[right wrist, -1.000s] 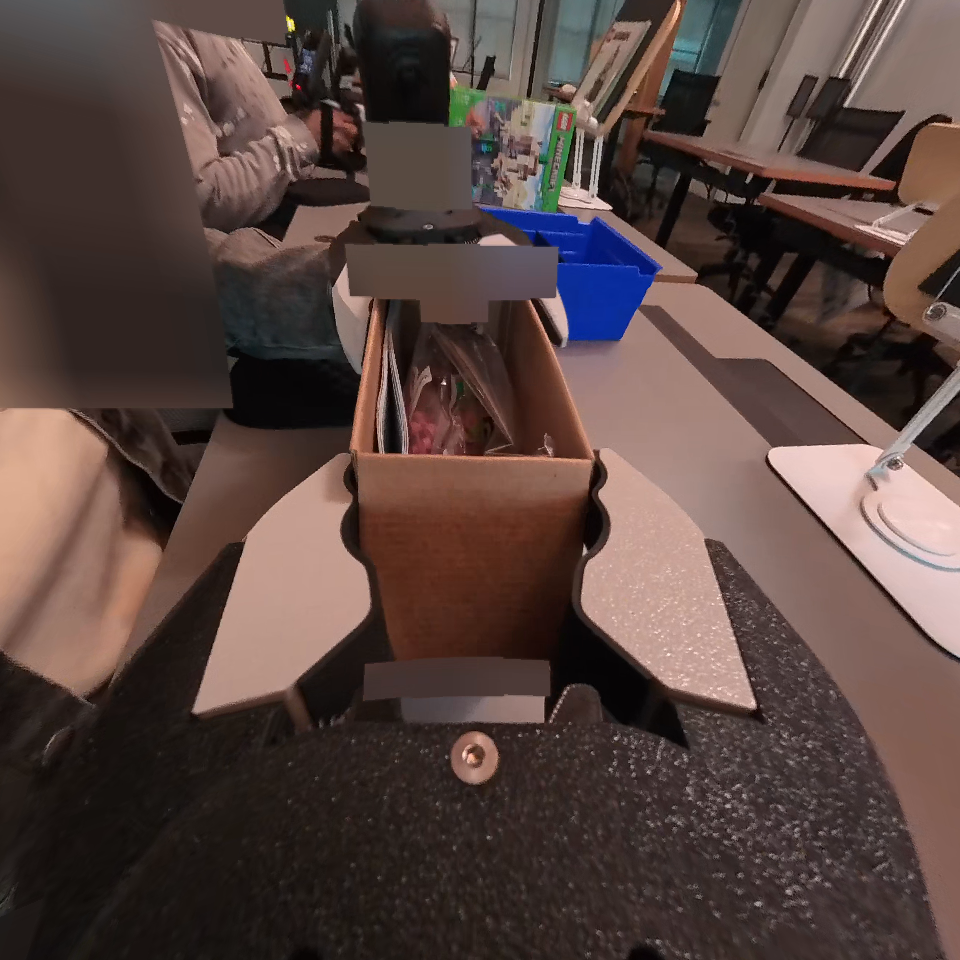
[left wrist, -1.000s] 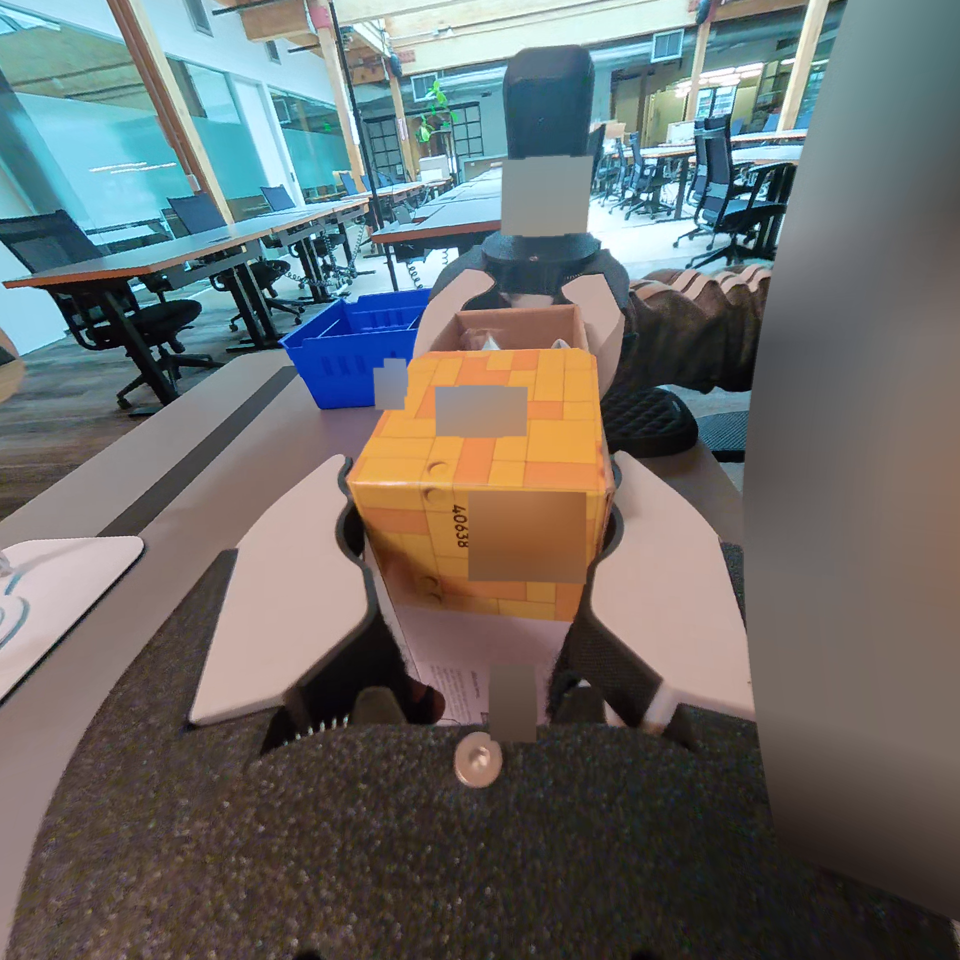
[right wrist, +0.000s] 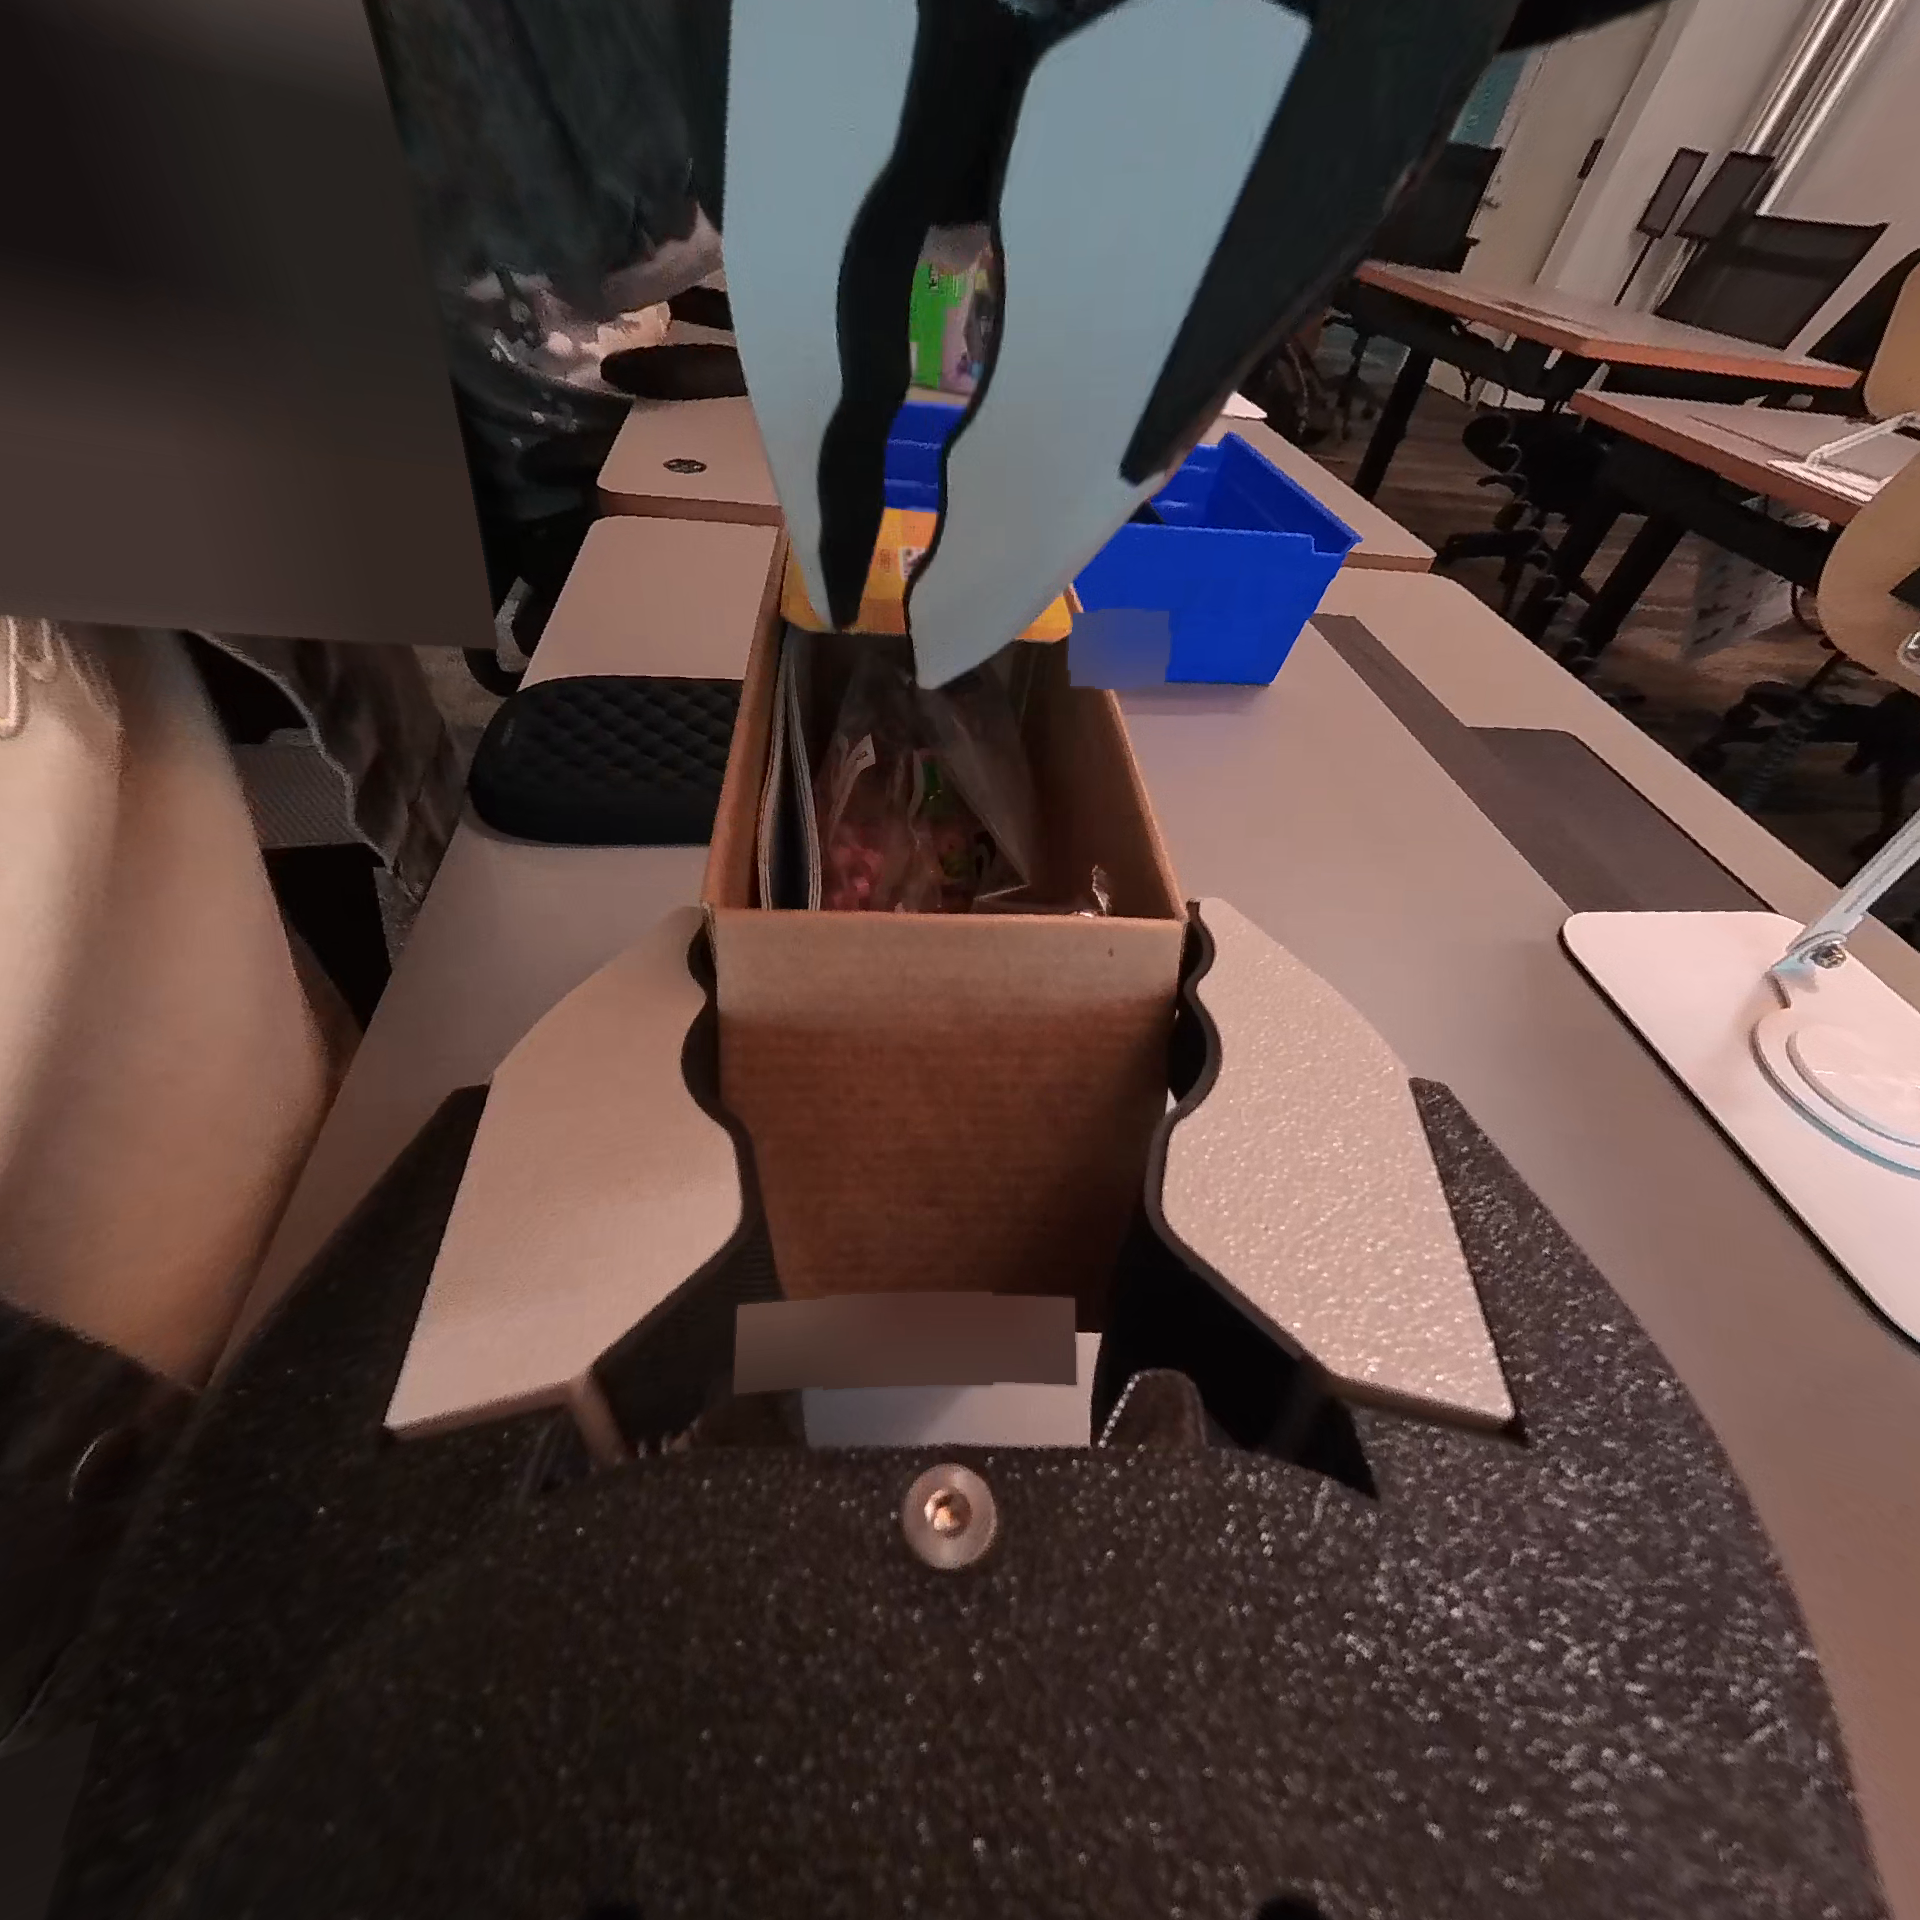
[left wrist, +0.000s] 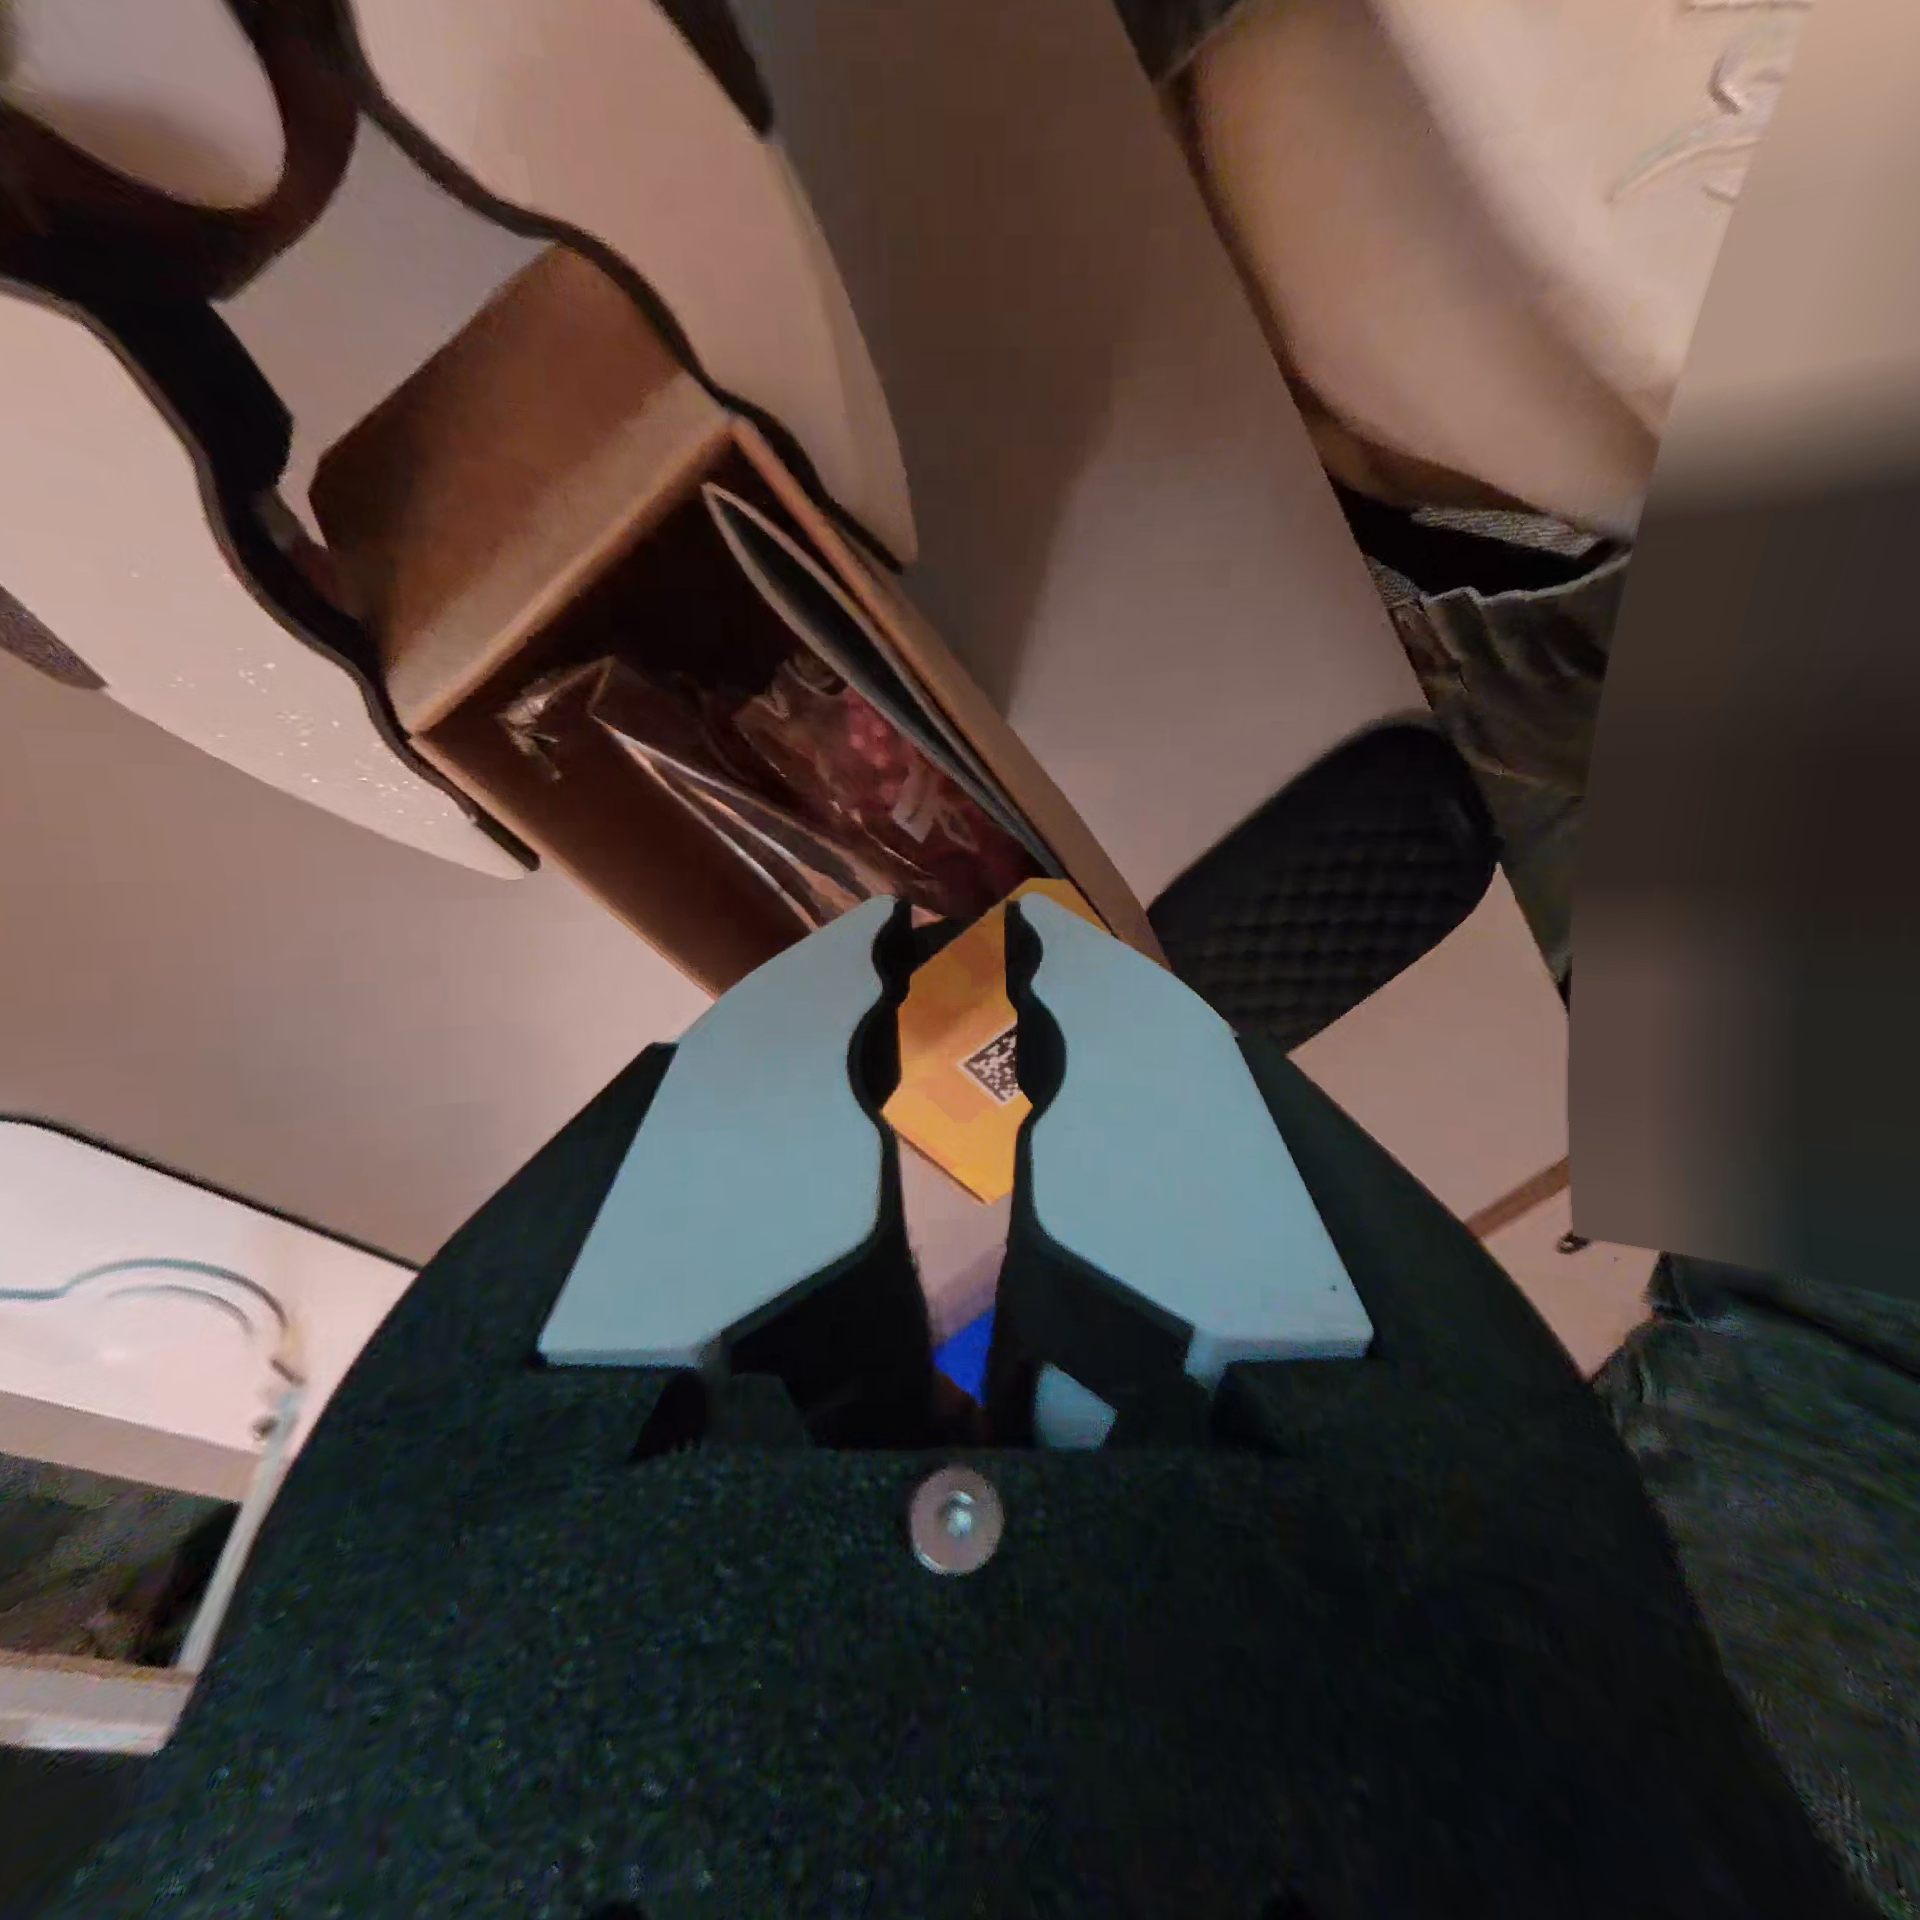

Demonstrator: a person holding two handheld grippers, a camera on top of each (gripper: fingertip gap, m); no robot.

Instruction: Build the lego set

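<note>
An open brown cardboard box (right wrist: 945, 1122) lies on the grey desk (right wrist: 1351, 831), with an orange printed flap (right wrist: 1044, 618) at its far end. Inside are a booklet (right wrist: 784, 790) along the left wall and clear bags of bricks (right wrist: 914, 821). My right gripper (right wrist: 945, 914) is shut on the box's near end, one finger on each side wall. My left gripper (right wrist: 883, 649) points down over the box's far end, jaws a narrow gap apart with nothing between them. Its tips are at the top of a bag. In the left wrist view, my left gripper (left wrist: 958, 909) looks down into the box (left wrist: 499, 488).
A blue bin (right wrist: 1226, 582) stands behind the box on the right. A white lamp base (right wrist: 1766, 1039) sits at the desk's right edge. A black mesh pad (right wrist: 613, 758) lies left of the box. A person sits on the left. A green set box (right wrist: 940, 322) stands far back. My right fingertips sit around 6 centimetres from my left ones.
My left gripper has let go of the orange end of the box, risen, turned to point down into it and narrowed its jaws. My right gripper still holds the box.
</note>
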